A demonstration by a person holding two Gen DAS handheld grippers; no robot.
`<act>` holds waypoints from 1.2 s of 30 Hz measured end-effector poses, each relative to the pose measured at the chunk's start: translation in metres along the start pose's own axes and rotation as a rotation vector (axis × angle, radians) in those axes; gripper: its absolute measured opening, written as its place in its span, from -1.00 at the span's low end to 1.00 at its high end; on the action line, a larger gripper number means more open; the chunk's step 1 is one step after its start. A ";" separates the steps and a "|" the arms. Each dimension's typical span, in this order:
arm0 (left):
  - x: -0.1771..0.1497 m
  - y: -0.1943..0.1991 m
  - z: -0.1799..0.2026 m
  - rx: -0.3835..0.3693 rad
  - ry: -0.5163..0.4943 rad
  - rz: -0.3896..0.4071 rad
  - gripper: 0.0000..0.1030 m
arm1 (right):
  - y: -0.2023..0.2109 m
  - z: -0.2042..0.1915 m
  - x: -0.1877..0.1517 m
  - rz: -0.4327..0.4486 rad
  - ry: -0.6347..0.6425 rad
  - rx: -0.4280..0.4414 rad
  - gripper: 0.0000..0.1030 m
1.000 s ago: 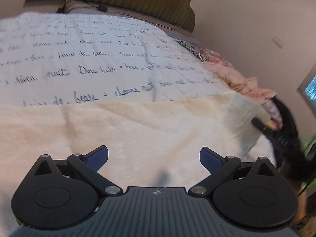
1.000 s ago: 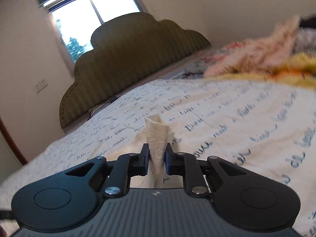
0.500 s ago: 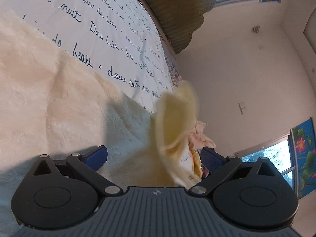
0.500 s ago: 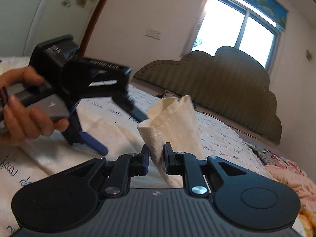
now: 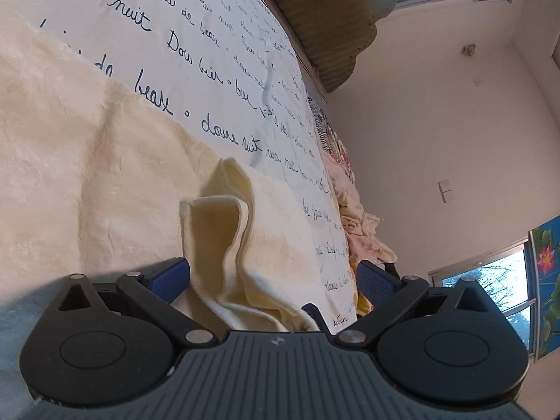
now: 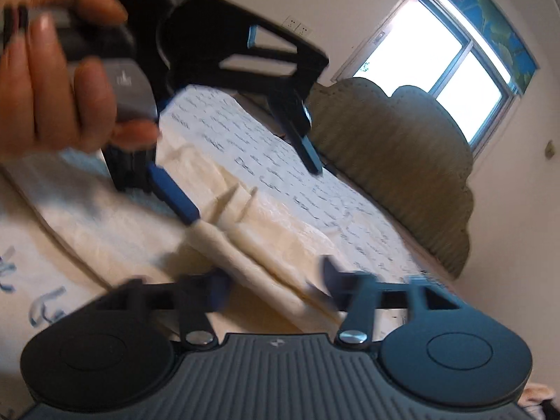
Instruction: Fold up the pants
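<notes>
Cream pants lie spread on a white bedspread with blue script. A folded hem end of the pants stands up between the spread fingers of my left gripper, which is open. In the right wrist view the same cream fold lies between the parted blue pads of my right gripper, which is open. The left gripper shows there above the fold, held in a hand, fingers apart.
An olive padded headboard and a bright window are behind the bed. A heap of pink and patterned clothes lies along the bed's far edge by the wall.
My right gripper, shut on the pant end in both earlier frames, has opened with the fold lying between its pads. The fold now sits lower between my left gripper's open fingers.
</notes>
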State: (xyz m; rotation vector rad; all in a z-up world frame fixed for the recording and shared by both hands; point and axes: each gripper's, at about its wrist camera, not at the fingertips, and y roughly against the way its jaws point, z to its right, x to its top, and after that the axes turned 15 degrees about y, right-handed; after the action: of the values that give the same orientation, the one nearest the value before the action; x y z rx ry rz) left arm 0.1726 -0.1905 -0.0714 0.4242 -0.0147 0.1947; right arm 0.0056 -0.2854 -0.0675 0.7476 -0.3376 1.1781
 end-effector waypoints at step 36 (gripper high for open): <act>-0.011 0.134 -0.009 0.565 -0.737 0.388 -0.50 | 0.013 -0.073 0.100 0.251 -0.030 0.363 -0.66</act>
State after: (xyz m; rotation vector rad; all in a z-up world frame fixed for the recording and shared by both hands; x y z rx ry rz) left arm 0.1364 -0.0692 -0.0260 1.0392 -0.7862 0.4184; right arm 0.0202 -0.1628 -0.0549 1.0618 -0.2493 1.4888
